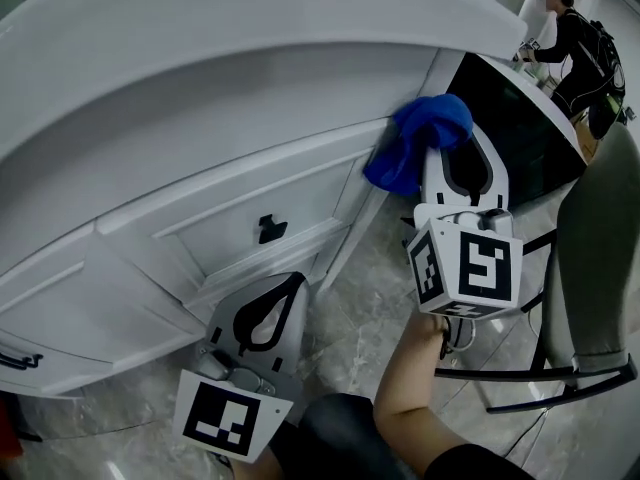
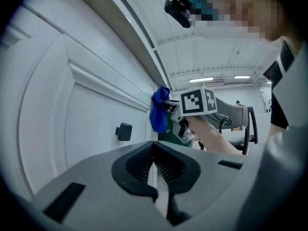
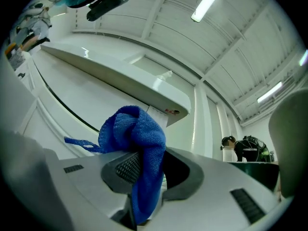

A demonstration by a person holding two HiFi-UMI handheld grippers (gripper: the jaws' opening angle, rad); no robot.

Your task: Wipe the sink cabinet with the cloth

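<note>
The blue cloth (image 1: 420, 140) is sitting between the jaws of the right gripper (image 1: 455, 156). In the right gripper view the two jaws are clamping on the cloth (image 3: 137, 143). One bunched part is standing above the jaw tips and another part is hanging down between the pads. In the head view the bunched part is lying against the white front of the sink cabinet (image 1: 200, 168), at the right end of the moulding just under the overhanging countertop (image 1: 250, 28). From the left gripper view the cloth (image 2: 159, 110) also seems to be touching that front.

The right gripper is pointing away from the person and up toward the cabinet, with its marker cube (image 1: 465, 268) facing the camera. A bare forearm (image 1: 420, 368) is reaching up to it from the near edge of the picture.

The left gripper (image 1: 283, 288) is hovering lower and more to the left, near the person, apart from the cabinet front. Its tip is pointing toward the drawer with the small black handle (image 1: 268, 230). Its jaws are closed together at the tips and are holding nothing.

A grey chair (image 1: 590, 268) is standing on the marble floor (image 1: 370, 268) at the right. Another person (image 1: 575, 38) is standing at the far right.
</note>
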